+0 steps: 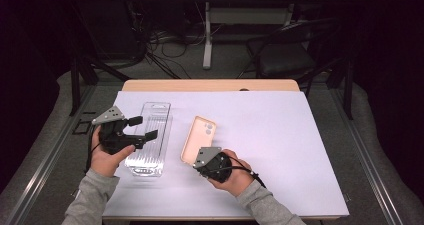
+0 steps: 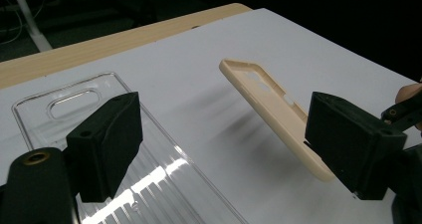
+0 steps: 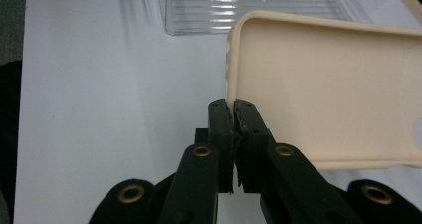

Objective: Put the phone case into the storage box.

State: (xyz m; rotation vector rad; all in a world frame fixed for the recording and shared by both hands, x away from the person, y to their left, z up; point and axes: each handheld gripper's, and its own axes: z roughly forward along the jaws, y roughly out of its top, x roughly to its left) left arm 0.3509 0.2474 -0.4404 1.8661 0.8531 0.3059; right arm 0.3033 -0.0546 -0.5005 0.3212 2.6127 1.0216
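From the high view, your right gripper (image 1: 204, 161) pinches the near end of the beige phone case (image 1: 199, 137), which sits just right of the clear plastic tray (image 1: 150, 137) on the white sheet (image 1: 280, 145), while your left gripper (image 1: 142, 127) hangs spread over that tray, holding nothing. The left gripper view shows the phone case (image 2: 271, 107) lifted off the sheet and tilted beside the tray (image 2: 164, 169). The right gripper view confirms jaws pressed tight on the case's edge (image 3: 318, 89); judged step: carrying it, so next you should bring it level over the tray.

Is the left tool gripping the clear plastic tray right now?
No. The left tool stands open above the clear plastic tray, pads touching nothing.
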